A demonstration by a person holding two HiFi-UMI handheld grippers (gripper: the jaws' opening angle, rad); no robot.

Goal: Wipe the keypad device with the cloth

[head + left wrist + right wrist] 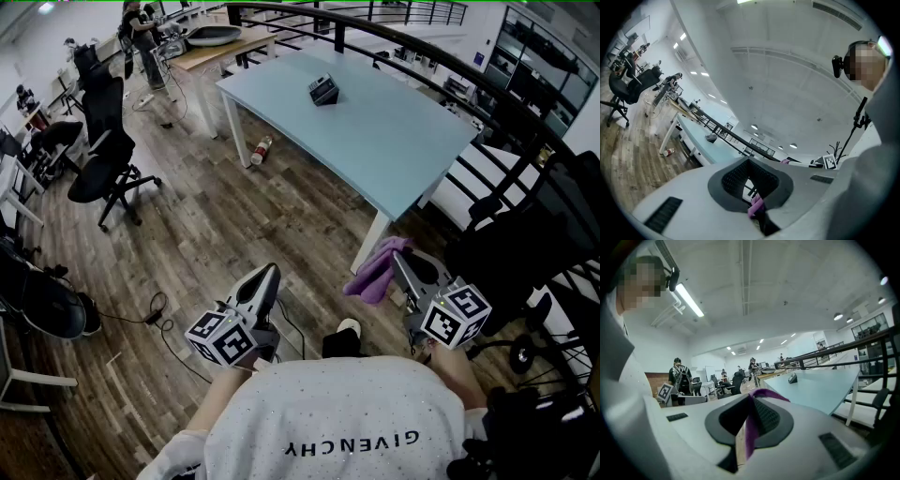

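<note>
The dark keypad device stands on the far part of a pale blue table, well ahead of both grippers; it also shows small in the left gripper view and the right gripper view. My right gripper is shut on a purple cloth, which hangs to its left above the wood floor. In its own view the cloth runs between the jaws of the right gripper. My left gripper is held low over the floor, jaws together, with a small purple bit low between them.
Black office chairs stand at the left, and a bottle lies by a table leg. A black railing curves behind the table. Cables trail on the floor. A dark chair is at the right. A person stands far back.
</note>
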